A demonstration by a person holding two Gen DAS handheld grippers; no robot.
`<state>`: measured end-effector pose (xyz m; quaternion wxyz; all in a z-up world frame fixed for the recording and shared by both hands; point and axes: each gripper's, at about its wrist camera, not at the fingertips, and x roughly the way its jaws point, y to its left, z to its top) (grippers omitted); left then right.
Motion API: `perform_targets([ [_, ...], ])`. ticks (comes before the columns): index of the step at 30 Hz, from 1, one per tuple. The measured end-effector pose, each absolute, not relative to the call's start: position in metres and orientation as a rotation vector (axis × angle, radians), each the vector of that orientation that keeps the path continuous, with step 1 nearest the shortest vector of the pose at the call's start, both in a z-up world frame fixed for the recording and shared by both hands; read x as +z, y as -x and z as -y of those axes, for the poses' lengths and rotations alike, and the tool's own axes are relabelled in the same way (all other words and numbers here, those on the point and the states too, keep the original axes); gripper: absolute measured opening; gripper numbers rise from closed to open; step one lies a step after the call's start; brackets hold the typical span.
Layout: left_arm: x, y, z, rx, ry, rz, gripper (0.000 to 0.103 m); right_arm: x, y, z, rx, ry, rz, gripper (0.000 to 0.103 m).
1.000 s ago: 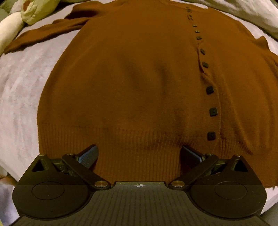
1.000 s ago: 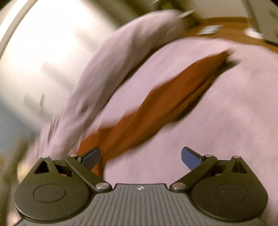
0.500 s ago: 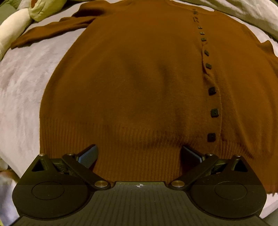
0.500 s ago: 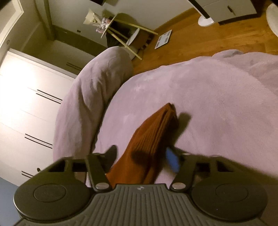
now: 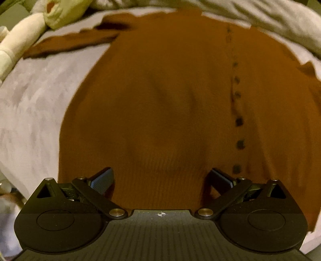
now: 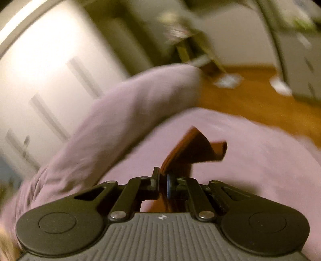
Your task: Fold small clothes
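One brown cardigan (image 5: 160, 104) lying flat on bed (image 5: 34, 104); left gripper (image 5: 161, 179) hovering, fingers spread wide; right gripper (image 6: 163, 185) pinching sleeve cuff (image 6: 192, 148); plush toy (image 5: 60, 12) beside.

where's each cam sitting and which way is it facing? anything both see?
Left wrist: on the left gripper, angled steeply down at the brown cardigan spread on the lilac blanket; its open fingers show.
Right wrist: on the right gripper, looking across the bed toward white cabinet doors and wood floor; its fingers show, shut on a sleeve cuff.
Shared: the cardigan and blanket.
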<state>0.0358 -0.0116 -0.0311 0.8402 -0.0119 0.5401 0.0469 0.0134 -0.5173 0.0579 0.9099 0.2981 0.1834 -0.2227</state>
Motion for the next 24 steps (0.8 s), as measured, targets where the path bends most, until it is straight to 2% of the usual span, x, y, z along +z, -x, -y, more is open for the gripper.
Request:
perform_targets([
  [5, -0.003, -0.038, 0.003, 0.055, 0.090, -1.057, 0.103, 0.104, -0.056, 0.397, -0.159, -0.362, -0.354, 0.005],
  [9, 0.017, -0.048, -0.001, 0.024, 0.133, -0.992, 0.103, 0.090, -0.081, 0.300, 0.070, -0.279, -0.420, 0.010],
  [11, 0.026, -0.056, -0.001, -0.022, 0.144, -0.967, 0.103, 0.072, -0.087, 0.270, 0.168, -0.318, -0.512, 0.041],
  [13, 0.031, -0.064, 0.006, -0.088, 0.147, -0.946, 0.103, 0.052, -0.083, 0.260, 0.191, -0.367, -0.558, 0.053],
  [18, 0.028, -0.108, 0.045, -0.261, 0.174, -0.950, 0.103, 0.013, -0.045, 0.286, 0.093, -0.483, -0.620, 0.054],
  [24, -0.009, -0.176, 0.097, -0.375, 0.333, -1.054, 0.103, -0.026, 0.003, 0.316, 0.047, -0.592, -0.682, 0.055],
])
